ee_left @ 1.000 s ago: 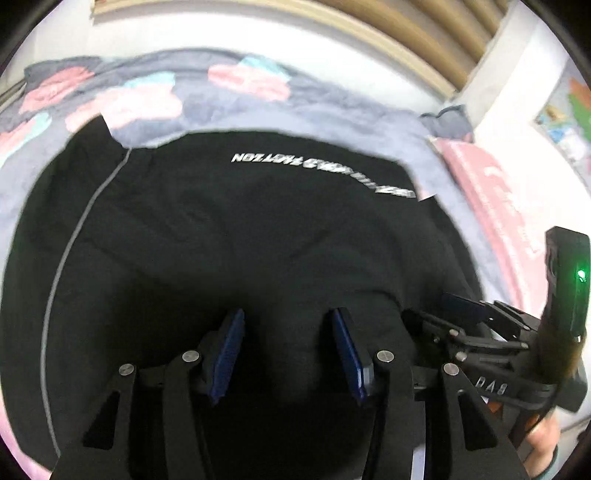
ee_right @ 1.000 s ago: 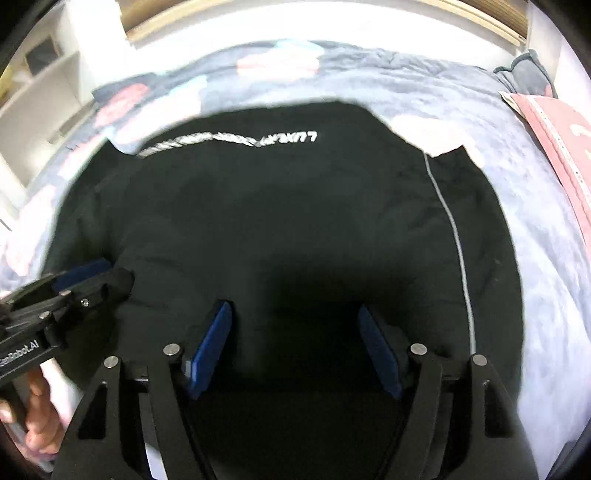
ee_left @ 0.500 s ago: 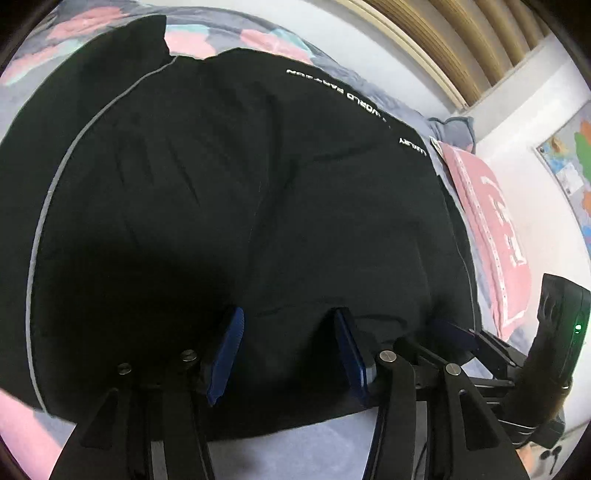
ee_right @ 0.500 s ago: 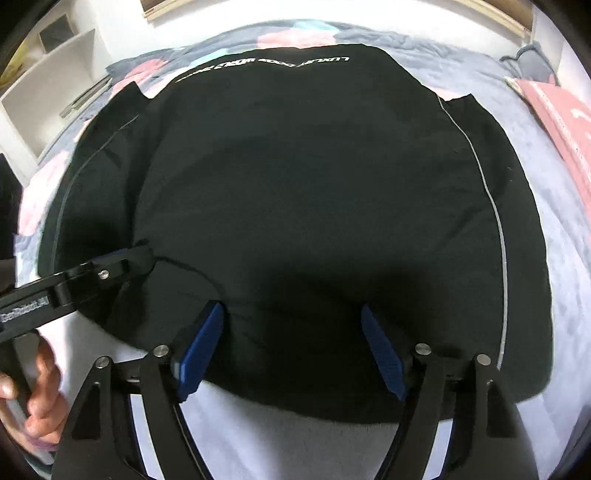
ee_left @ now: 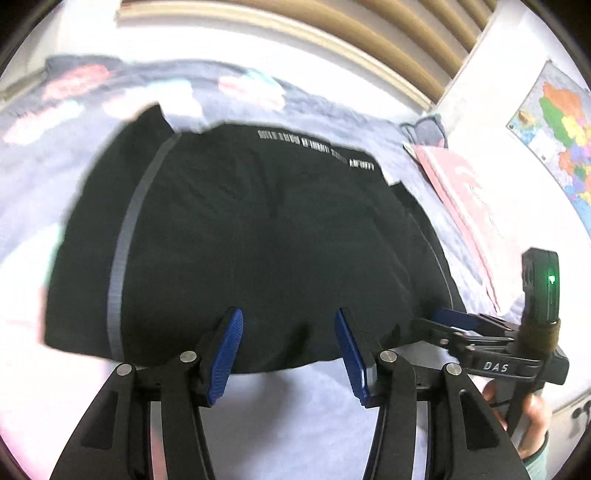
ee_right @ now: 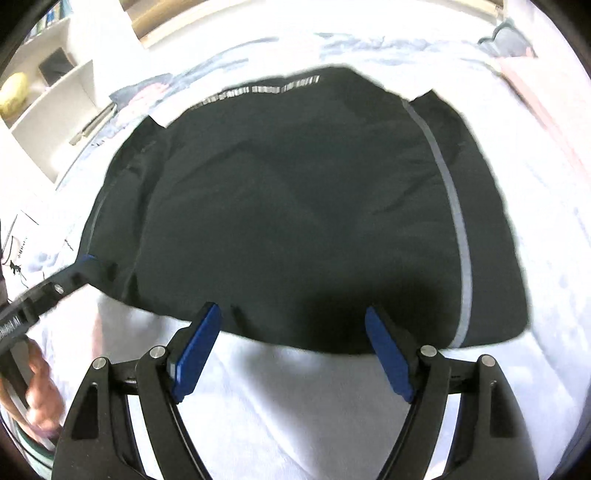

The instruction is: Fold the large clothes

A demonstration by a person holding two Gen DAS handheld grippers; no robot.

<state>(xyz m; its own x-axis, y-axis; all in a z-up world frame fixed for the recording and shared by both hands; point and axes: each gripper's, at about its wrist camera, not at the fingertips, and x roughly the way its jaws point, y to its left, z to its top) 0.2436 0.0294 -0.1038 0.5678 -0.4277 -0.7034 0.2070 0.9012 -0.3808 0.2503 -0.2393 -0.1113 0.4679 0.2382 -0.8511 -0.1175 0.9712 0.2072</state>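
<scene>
Left gripper (ee_left: 289,347): jaws spread wide, nothing between the blue pads (ee_left: 226,355); the near hem of the black garment (ee_left: 258,236) lies just ahead of the fingertips, with pale bedding under the pads.
Garment, from the left fingers: straight ahead and spread flat on the bed (ee_left: 303,398); a grey stripe (ee_left: 127,236) runs away from the hem on the left side, and white lettering (ee_left: 317,146) crosses the far edge.
Right gripper (ee_right: 291,350): jaws also wide apart and empty; the same hem sits just past its fingertips, and its own grey stripe (ee_right: 456,218) lies to the right.
Nearer tool: neither clearly. Both hover side by side at the near hem, with the left tool's fingers showing at the garment's left edge in the right view.
Long axis: hard to tell through the lens; the stripes suggest the piece runs away from the fingers, hem near, lettered edge far.
Pointing: lettered end away from the person, towards the headboard (ee_left: 332,33).
Coming move, likely: close both on the near hem and carry it forward over the far edge.
</scene>
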